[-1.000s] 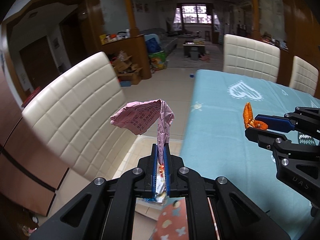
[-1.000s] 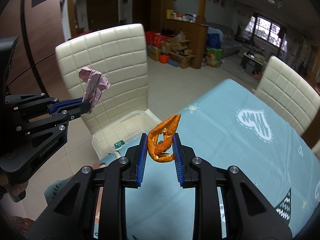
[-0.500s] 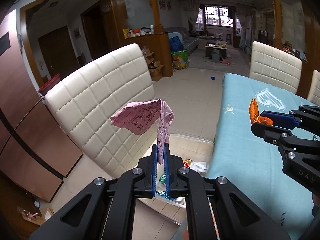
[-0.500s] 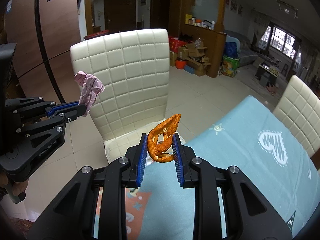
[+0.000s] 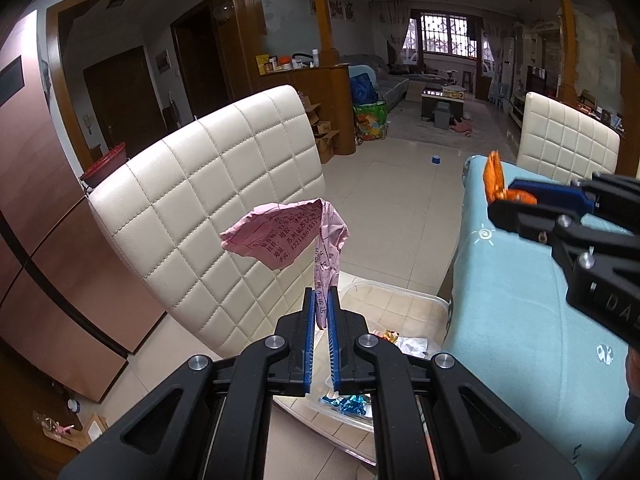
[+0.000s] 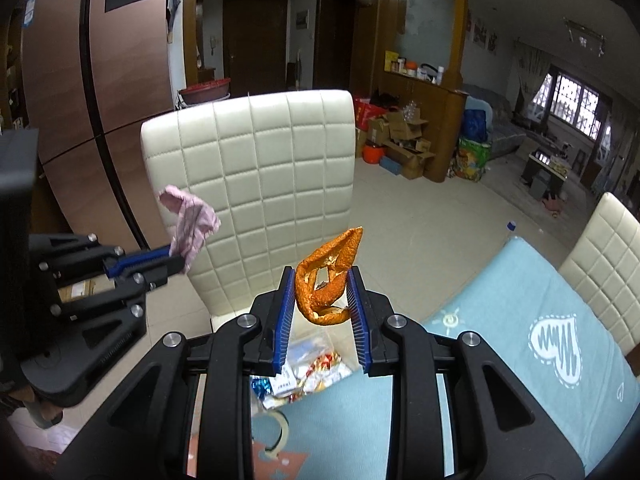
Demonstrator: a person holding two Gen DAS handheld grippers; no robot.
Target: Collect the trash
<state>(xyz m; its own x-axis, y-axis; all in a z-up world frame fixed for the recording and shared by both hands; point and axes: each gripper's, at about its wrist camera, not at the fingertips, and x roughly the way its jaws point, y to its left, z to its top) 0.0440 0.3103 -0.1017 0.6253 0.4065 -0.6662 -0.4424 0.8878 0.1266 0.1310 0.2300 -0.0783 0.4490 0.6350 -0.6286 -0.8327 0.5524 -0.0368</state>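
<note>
Left gripper (image 5: 321, 312): blue pads pressed together on the lower tail of a crumpled pink paper slip (image 5: 288, 236), which stands up above the fingertips.
Writing on slip: rows of printed Chinese characters and a string of digits; too small and creased to read surely.
Right gripper (image 6: 320, 300): jaws easing apart, with a curled orange peel (image 6: 326, 280) between the blue pads and both pads touching it.
Writing on grippers: raised letters "DAS" on the right gripper's body in the left wrist view; faint lettering on the left gripper's body in the right wrist view, not legible.
Clear plastic bin (image 5: 400, 300): just below both grippers, on the seat of the cream chair (image 5: 224, 200), touching the table's edge; it holds wrappers (image 6: 316, 372) in white, red, gold and shiny blue.
Table (image 5: 520, 320): to the right of the bin, under a light blue cloth with a white heart print (image 6: 556, 344) and a small sun motif.
In the way: the chair's quilted back rises right behind the bin, behind both held pieces.
Beyond the bin: tiled floor, cardboard boxes (image 6: 400, 136) by a wooden divider, a second cream chair (image 5: 564, 140), a barred window far off.
Change: a second ago the table filled the space under the grippers; now both hang over the bin, and the chair back looms nearer.
</note>
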